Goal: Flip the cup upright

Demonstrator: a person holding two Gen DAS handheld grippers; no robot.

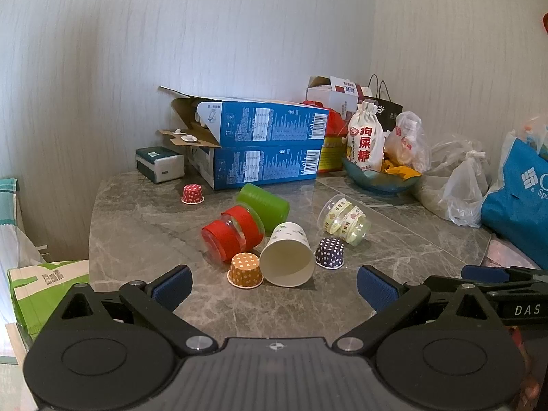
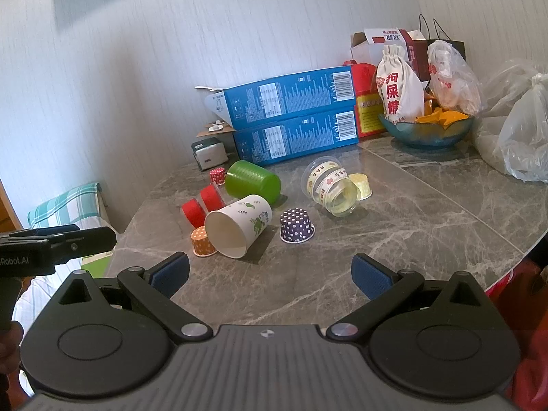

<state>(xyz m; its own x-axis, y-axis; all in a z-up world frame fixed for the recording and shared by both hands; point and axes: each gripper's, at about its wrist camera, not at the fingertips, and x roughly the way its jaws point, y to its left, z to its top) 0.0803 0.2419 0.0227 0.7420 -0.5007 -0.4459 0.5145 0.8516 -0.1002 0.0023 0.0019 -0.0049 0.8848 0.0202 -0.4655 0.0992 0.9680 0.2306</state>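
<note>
A white paper cup (image 1: 287,255) (image 2: 238,226) with green leaf print lies on its side, mouth toward me. A green plastic cup (image 1: 263,205) (image 2: 253,181), a clear cup with red bands (image 1: 231,236) (image 2: 202,205) and a clear cup with patterned tape (image 1: 344,221) (image 2: 330,186) also lie on their sides. My left gripper (image 1: 274,289) is open and empty, just short of the paper cup. My right gripper (image 2: 270,275) is open and empty, near the table's front edge.
Small polka-dot baking cups stand upside down: orange (image 1: 245,270), dark blue (image 1: 329,252) (image 2: 296,225), red (image 1: 192,194). Blue boxes (image 1: 263,150), a tissue pack (image 1: 159,164), a bowl with bags (image 1: 380,174) and plastic bags (image 2: 520,126) crowd the back of the grey marble table (image 2: 411,226).
</note>
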